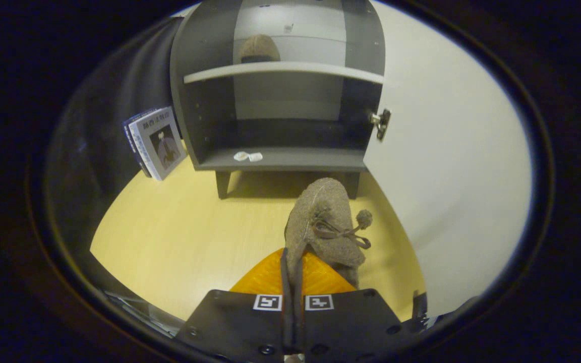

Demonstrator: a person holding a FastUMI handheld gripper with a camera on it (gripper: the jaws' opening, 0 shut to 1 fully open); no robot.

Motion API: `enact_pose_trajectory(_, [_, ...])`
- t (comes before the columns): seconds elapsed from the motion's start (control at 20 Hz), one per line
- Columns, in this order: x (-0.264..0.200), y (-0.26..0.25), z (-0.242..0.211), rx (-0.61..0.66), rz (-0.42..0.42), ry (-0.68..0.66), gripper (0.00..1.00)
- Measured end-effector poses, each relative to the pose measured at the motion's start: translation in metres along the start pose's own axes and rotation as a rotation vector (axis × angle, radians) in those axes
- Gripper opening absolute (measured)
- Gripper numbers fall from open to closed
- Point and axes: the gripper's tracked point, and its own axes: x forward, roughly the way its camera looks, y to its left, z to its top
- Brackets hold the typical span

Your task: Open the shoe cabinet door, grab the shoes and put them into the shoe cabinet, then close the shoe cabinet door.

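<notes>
A handheld gripper (293, 262) has its two fingers closed almost together, pinching the edge of a brown felt shoe (323, 227) with a pom-pom tie, which hangs lifted above the pale wooden floor (179, 232) just ahead of the fingers. Beyond it, at twelve o'clock, stands the grey shoe cabinet (280, 101) with its white door (447, 166) swung wide open at two o'clock, and a second brown shoe (258, 49) rests on the upper shelf (290, 70). A few books (157, 142) lean against the cabinet's side at ten o'clock, and small white scraps (247, 156) lie on the bottom shelf.
</notes>
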Motion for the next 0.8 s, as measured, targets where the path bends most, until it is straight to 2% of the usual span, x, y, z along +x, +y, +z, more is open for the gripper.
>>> enact_pose_trajectory(0.25, [-0.031,0.002,0.086,0.016,-0.016,-0.092,0.03])
enact_pose_trajectory(0.5, [-0.055,-0.005,0.17,0.039,-0.086,-0.194,0.03])
enact_pose_trajectory(0.8, [-0.056,-0.008,0.249,0.04,-0.16,-0.253,0.03])
